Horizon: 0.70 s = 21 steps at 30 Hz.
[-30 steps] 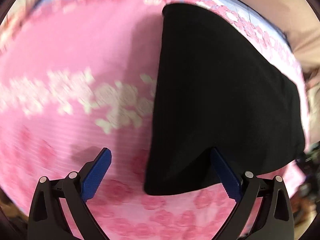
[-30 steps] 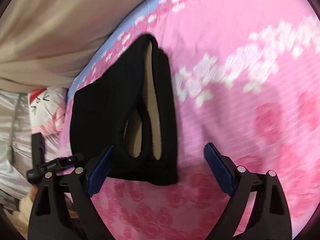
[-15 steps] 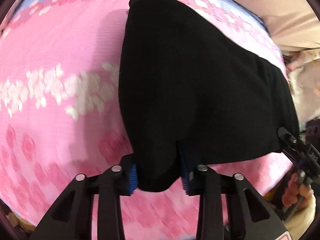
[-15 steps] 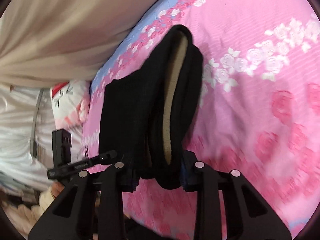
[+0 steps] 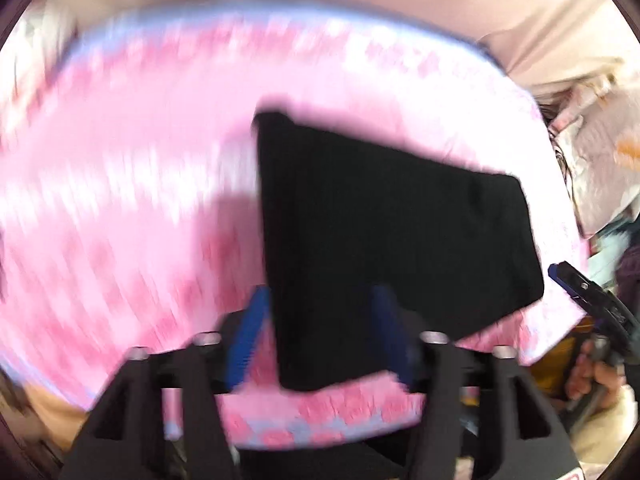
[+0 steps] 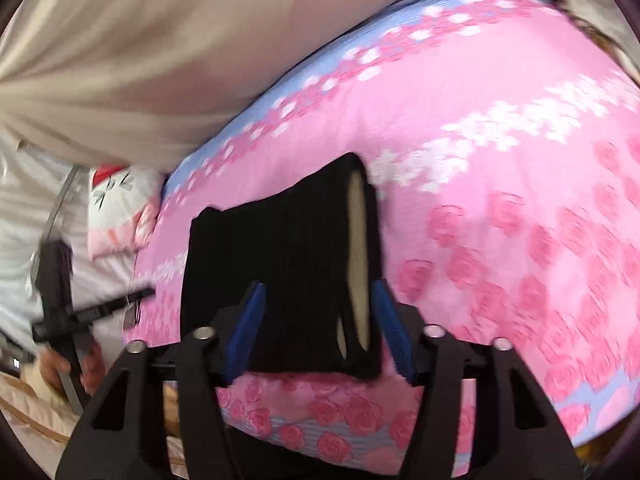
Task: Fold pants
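Black pants (image 5: 384, 240) lay as a folded bundle on the pink floral bedspread (image 5: 120, 200), centre of the left wrist frame, lower centre of the right wrist frame. Left gripper (image 5: 320, 332) was opening, its blue pads either side of the bundle's near corner; the view was motion-blurred, but the pads looked clear of the cloth, so nothing seemed to be held. Right gripper (image 6: 320, 328) was also opening, its pads straddling the near edge where the tan lining (image 6: 358, 256) gaped between layers, with no grip visible. Risk: a pad could snag the top layer while it was that close and drag the fold open. The gaping lining end suggested the layers sat loose and could spring apart unaided.
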Tool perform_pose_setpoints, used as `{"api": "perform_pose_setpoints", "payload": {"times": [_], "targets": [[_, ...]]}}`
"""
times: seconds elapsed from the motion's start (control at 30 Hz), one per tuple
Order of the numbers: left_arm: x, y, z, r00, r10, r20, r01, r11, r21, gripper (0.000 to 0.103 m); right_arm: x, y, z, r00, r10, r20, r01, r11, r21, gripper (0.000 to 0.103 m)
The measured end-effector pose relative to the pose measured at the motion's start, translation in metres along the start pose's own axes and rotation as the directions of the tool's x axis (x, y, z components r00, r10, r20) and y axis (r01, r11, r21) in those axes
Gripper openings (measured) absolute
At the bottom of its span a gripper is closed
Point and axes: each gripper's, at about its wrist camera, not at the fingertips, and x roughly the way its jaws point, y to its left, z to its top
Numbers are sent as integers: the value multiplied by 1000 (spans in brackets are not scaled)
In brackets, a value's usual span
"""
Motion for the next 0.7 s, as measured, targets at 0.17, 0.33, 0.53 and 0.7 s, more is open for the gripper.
{"api": "perform_pose_setpoints", "payload": {"times": [0.17,0.33,0.53,0.7], "targets": [[38,-49,38,995,93,40,-98,981,168,64,38,-12,-2,998,19,-61,-17,999,38,25],[100,-50,37,975,217,-57,-203,961,188,67,33,20,-6,986,153,-68,-159,984,-87,38],[108,-53,30,962,268,-46,-254,946,200,72,11,-41,7,950,306,57,-311,939,147,38],[113,-56,33,962,269,-48,-256,948,190,72,8,-82,29,978,196,78,-205,969,141,31]]}}
